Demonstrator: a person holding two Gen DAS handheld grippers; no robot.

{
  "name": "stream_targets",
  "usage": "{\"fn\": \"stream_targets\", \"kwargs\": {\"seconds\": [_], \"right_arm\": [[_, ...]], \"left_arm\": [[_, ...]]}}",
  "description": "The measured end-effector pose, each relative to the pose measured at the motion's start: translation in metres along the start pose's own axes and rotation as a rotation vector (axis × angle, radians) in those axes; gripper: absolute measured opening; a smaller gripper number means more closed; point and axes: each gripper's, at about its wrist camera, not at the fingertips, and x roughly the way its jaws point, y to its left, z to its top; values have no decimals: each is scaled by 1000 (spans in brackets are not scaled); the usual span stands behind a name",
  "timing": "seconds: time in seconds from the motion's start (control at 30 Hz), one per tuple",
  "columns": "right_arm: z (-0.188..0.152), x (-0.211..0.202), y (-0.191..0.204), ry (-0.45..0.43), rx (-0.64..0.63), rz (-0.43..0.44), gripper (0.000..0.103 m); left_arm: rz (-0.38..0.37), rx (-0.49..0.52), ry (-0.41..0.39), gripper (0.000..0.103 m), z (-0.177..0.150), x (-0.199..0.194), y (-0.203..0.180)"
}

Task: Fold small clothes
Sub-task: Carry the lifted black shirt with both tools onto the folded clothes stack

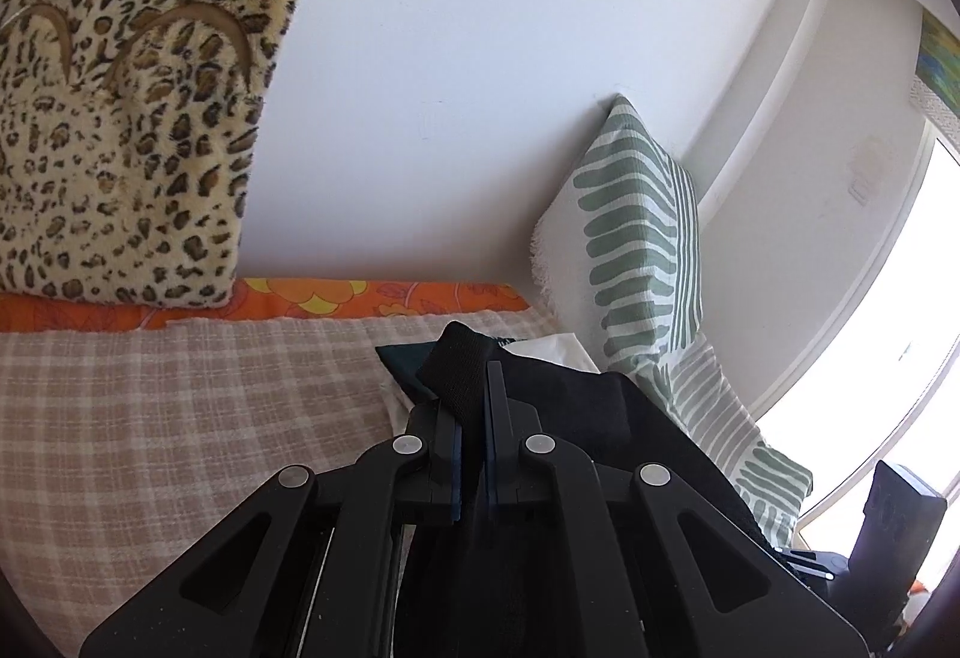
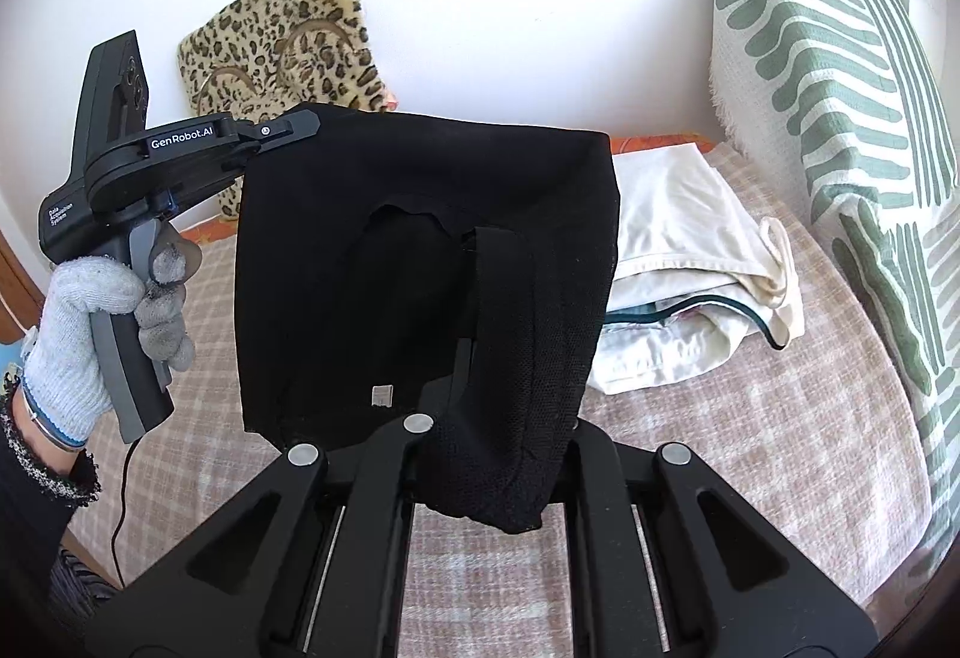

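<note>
The black top [image 2: 420,250] hangs mid-frame in the right view, above the bed [image 2: 750,418]. The left gripper [image 1: 474,406] is clamped on a strap; the right gripper [image 2: 480,358] pinches another strap. The top looks light, limp and stretchy, likely to sag, so take hold at the straps or hem corners.

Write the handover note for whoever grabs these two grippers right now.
Left gripper: shut on a strap of the black top.
Right gripper: shut on the black top's other strap.
The black top hangs spread between them, above the checked blanket.
Done: folded pile sits by the green-striped pillow.
Left: lay the top down, fold it, add to pile.
</note>
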Motion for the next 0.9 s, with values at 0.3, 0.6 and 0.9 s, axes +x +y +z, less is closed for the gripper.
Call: {"fn": "stream_targets", "kwargs": {"seconds": [0.3, 0.6, 0.9], "right_arm": [[33, 12, -71, -3, -25, -100, 9], [73, 47, -124, -31, -10, -83, 9], [54, 107, -160, 87, 147, 76, 9]], "left_arm": [[-14, 20, 13, 3, 12, 70, -25], [22, 41, 15, 3, 25, 130, -27], [143, 53, 100, 4, 16, 168, 6]]}}
